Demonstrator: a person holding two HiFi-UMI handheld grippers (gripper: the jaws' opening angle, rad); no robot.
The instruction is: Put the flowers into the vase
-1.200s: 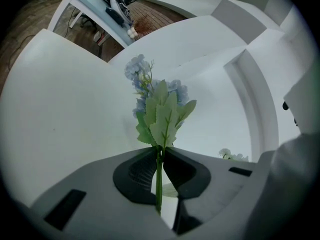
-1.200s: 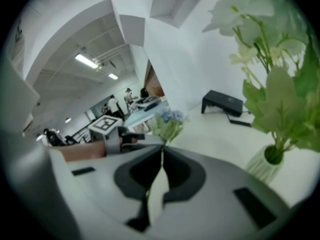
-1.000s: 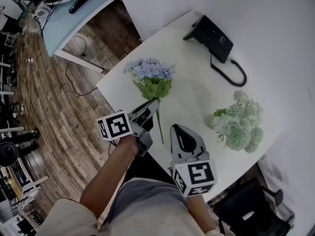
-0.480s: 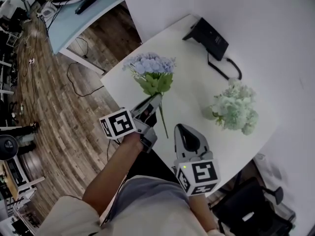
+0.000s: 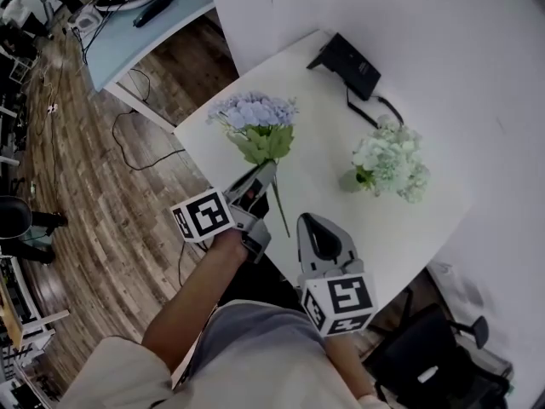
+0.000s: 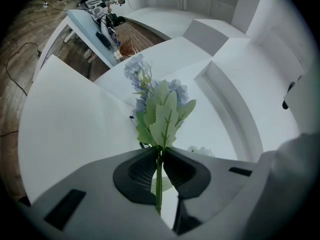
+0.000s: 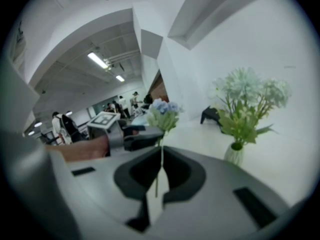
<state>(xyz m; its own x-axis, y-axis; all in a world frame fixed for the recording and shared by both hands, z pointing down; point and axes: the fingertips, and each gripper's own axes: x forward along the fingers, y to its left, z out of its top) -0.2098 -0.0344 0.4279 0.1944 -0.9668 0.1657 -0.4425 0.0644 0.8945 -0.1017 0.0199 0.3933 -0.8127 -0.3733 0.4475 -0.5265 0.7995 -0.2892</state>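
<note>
**A:** Where does the head view look from?

**B:** From high over the table point(image 5: 324, 143), steeply down. The left gripper point(image 5: 266, 175) and right gripper point(image 5: 312, 221) sit low in the frame, nearest the lens.

**A:** And the gripper views?

**B:** Each camera sits close behind its own jaws and looks along them, low over the tabletop. The left one faces the desk point(image 6: 95, 29). The right one faces across the left gripper into the room.

**A:** What do they share?

**B:** All three show the blue flowers point(image 5: 254, 113). The head and right views share the vase point(image 5: 349, 180) and phone point(image 5: 347, 58). The head and left views share the desk.
</note>
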